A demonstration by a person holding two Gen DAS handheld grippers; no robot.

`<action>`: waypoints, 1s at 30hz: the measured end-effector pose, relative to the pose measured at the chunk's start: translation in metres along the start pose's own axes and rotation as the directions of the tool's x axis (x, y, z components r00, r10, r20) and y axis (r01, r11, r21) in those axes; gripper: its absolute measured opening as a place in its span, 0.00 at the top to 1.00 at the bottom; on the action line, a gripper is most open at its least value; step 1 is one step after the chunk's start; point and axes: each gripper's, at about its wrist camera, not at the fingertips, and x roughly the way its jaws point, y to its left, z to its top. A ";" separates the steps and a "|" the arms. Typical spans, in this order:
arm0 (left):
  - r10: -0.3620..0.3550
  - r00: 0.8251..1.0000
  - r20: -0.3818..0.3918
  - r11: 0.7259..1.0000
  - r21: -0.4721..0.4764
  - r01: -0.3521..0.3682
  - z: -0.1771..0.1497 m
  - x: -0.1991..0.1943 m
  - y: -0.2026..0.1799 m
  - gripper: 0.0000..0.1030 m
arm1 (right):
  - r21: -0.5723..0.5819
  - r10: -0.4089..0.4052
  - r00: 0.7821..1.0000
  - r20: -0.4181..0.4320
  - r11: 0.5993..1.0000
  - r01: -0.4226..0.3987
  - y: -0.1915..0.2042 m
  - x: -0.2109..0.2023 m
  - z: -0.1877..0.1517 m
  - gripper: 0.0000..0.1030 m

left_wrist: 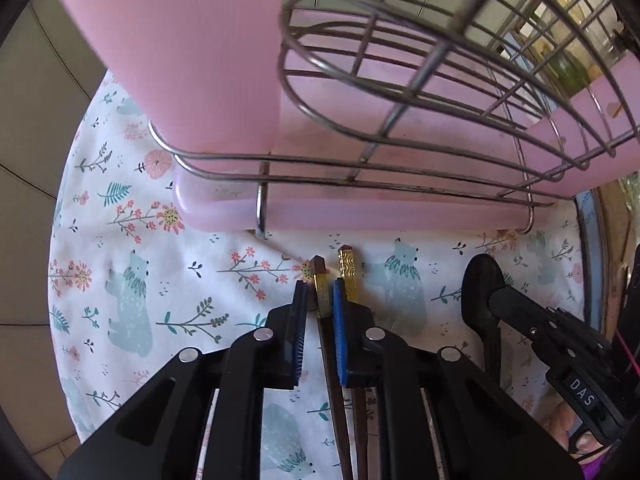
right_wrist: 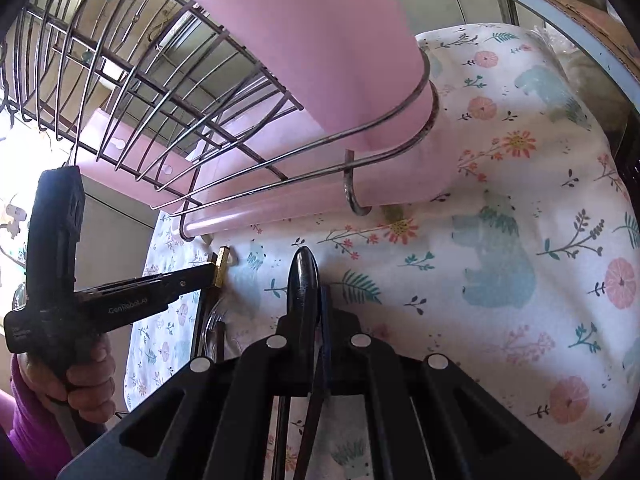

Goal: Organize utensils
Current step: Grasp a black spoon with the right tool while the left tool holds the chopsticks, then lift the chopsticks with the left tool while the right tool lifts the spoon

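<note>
While clamped, dark chopsticks (left_wrist: pixel 325 292), gold-banded tips.

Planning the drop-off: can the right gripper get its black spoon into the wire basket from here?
Probably yes: right gripper grips the black spoon, and the wire basket stands just ahead, nothing between.

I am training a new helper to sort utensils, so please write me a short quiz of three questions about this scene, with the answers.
1. True or false: the right tongs are shut on a black spoon.
2. The ends of the chopsticks nearest the wire rack are: A gold, B red, C green.
3. Which animal is printed on the cloth?
Key: 1 true; 2 A; 3 a bear.
</note>
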 end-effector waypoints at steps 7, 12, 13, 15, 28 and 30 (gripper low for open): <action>-0.011 1.000 0.024 1.000 0.020 0.010 -0.005 -0.005 -0.010 0.93 | -0.007 -0.018 1.000 -0.016 1.000 0.018 0.001 0.009 0.002 0.94; -0.128 0.988 0.087 0.990 -0.054 0.133 -0.011 -0.019 0.004 0.95 | -0.030 -0.021 1.000 0.007 0.999 0.021 0.007 0.006 0.001 0.98; -0.137 0.985 0.105 0.988 -0.051 0.143 -0.012 -0.024 0.006 0.95 | -0.037 -0.030 0.999 0.028 0.999 0.031 0.009 0.001 0.001 0.98; -0.156 0.976 0.153 0.985 -0.043 0.164 -0.017 -0.035 0.007 0.95 | -0.047 -0.029 0.998 0.056 0.998 0.031 0.014 -0.005 0.001 0.98; -0.220 0.853 0.473 0.965 -0.021 0.261 -0.053 -0.128 0.050 0.95 | -0.135 -0.020 0.954 0.298 0.989 0.063 0.057 -0.073 -0.011 0.98; -0.229 0.828 0.512 0.960 -0.020 0.278 -0.062 -0.144 0.073 0.95 | -0.145 -0.005 0.938 0.348 0.988 0.059 0.065 -0.084 -0.011 0.98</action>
